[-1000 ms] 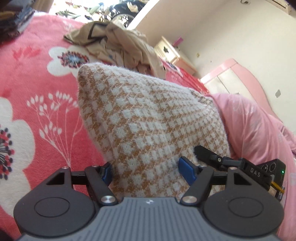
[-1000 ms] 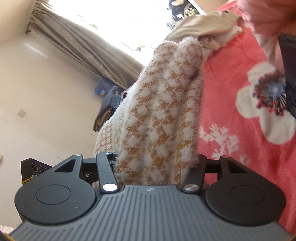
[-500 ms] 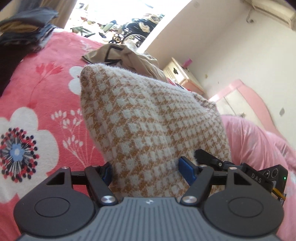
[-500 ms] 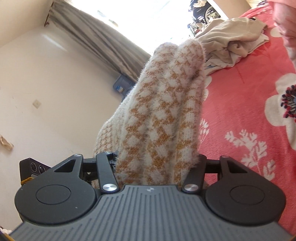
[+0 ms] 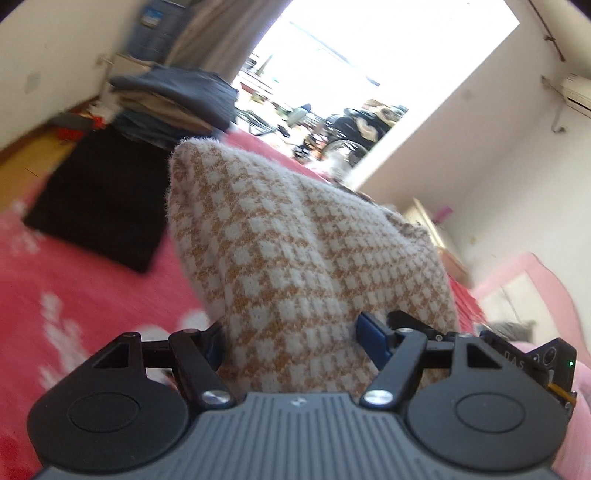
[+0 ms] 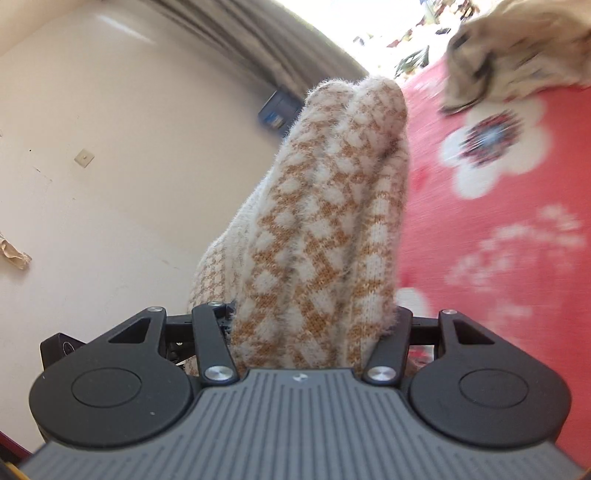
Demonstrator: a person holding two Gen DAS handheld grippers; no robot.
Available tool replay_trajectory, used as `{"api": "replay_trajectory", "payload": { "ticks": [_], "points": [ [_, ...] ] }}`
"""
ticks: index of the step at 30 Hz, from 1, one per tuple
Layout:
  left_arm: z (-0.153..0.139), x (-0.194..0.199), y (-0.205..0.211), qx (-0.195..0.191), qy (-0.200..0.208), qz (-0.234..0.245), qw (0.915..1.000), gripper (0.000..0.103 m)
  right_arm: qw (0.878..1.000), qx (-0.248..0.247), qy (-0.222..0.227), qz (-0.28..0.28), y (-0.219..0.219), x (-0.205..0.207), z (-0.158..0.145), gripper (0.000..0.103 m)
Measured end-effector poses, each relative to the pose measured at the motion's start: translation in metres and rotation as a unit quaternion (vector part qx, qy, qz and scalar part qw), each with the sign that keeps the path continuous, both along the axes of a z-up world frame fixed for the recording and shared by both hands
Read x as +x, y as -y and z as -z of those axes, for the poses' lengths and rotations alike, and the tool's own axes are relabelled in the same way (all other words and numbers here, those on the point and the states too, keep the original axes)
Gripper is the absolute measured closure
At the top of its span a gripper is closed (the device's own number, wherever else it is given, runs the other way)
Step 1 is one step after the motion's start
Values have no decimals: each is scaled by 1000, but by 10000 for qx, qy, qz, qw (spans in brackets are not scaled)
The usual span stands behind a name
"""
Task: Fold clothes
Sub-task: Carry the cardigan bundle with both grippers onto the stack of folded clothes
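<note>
sweater (image 5: 295, 258), a fuzzy knit in orange and white checks, is bunched up and held off the red blanket (image 5: 92, 295) between both grippers. left gripper (image 5: 291, 343) pinches a thick fold of it; the blue pads (image 5: 373, 339) press into the knit on either side, and the cloth rises in a hump that fills the middle of the left view. right gripper (image 6: 314, 325) clamps another thick wad of the same sweater (image 6: 332, 221), which stands up in rounded folds between its black fingers.

under and around the sweater lies the blanket (image 6: 498, 258) with white flowers, blurred in both views. a flat black cloth (image 5: 99, 195) lies on the blanket left of the sweater, and behind it sits a stack of folded clothes (image 5: 173, 103). a crumpled beige garment (image 6: 517, 55) lies on the blanket at the top right of the right view. beyond are a bright window (image 5: 369, 55), a grey curtain (image 6: 258, 33) and pale walls (image 6: 110, 166).
</note>
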State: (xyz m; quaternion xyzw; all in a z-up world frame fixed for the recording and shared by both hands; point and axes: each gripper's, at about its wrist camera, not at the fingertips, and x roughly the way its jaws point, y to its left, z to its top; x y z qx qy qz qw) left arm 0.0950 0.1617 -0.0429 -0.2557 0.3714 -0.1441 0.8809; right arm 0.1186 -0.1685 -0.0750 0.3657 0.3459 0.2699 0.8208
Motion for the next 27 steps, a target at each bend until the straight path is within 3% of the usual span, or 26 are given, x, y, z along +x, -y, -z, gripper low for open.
{"api": "replay_trajectory", "payload": {
  "ticks": [6, 9, 18, 21, 23, 25, 27],
  "points": [
    [15, 88, -91, 471, -156, -270, 9984, 31, 9981, 413, -415, -198, -107, 100, 33, 51],
    [26, 139, -127, 513, -274, -295, 9979, 31, 9965, 530, -631, -151, -150, 138, 48, 51],
    [49, 266, -182, 478, -407, -141, 9979, 32, 9933, 577, -969, 263, -222, 233, 71, 51],
    [73, 293, -188, 471, -412, -96, 9980, 32, 9939, 504, -912, 359, -230, 256, 81, 51],
    [105, 309, -191, 599, -536, -143, 9967, 31, 9948, 398, -843, 399, -235, 268, 95, 51],
    [141, 321, -195, 644, -775, -297, 9945, 30, 9958, 167, -769, 458, -243, 284, 129, 49],
    [160, 325, -202, 413, -890, -397, 9944, 26, 9956, 155, -777, 499, -243, 291, 161, 45]
  ]
}}
